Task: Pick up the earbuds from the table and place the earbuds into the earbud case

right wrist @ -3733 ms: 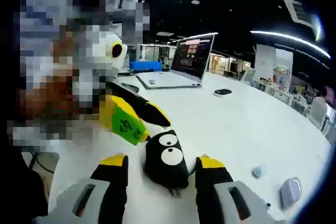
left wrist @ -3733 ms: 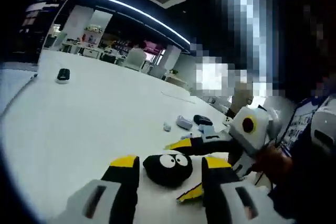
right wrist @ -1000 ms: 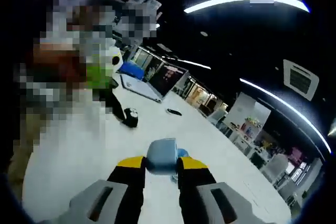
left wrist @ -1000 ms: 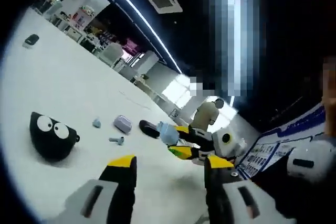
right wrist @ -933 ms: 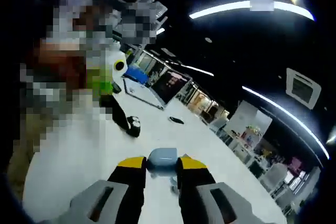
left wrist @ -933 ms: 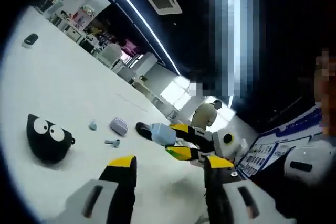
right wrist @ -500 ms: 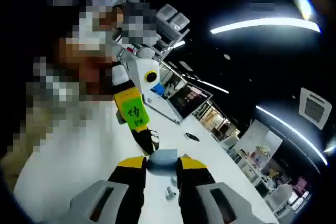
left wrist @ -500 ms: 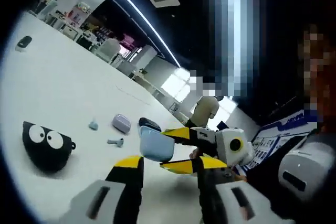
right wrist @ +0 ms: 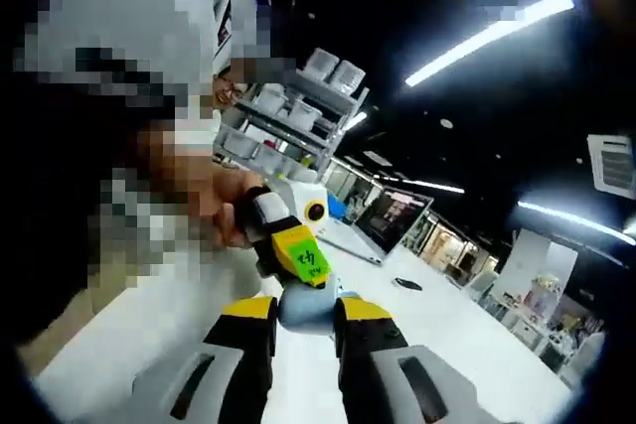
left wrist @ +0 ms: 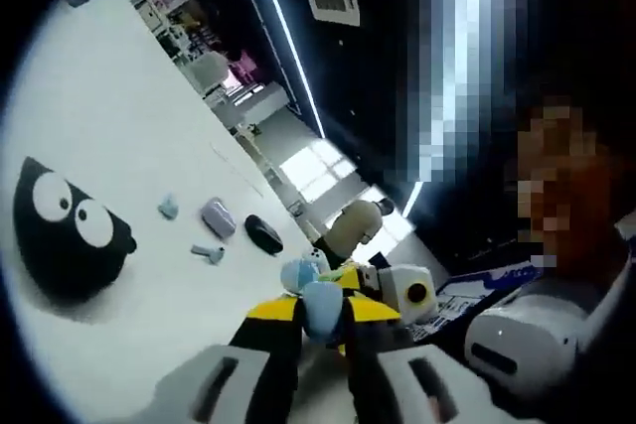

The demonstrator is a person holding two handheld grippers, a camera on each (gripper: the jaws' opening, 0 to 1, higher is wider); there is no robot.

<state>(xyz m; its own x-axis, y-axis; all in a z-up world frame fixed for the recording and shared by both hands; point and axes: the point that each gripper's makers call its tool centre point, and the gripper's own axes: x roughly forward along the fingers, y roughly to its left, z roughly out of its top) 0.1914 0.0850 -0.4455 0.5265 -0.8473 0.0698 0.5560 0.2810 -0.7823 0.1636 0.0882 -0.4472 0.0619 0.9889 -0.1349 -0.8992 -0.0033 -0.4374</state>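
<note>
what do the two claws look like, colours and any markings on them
Each claw has grey bodies with black jaws capped in yellow: the left claw and the right claw. Seen from the right gripper view, the left one carries a bright green tag with dark handwriting, and a white box with a yellow-ringed lens.

Both views were dim overhead, lit by long ceiling strip lights that flared white. The white bench glared brightly, nearly washed out. Fisheye bending curved every line toward the edges, and far background detail was soft and blurred.
</note>
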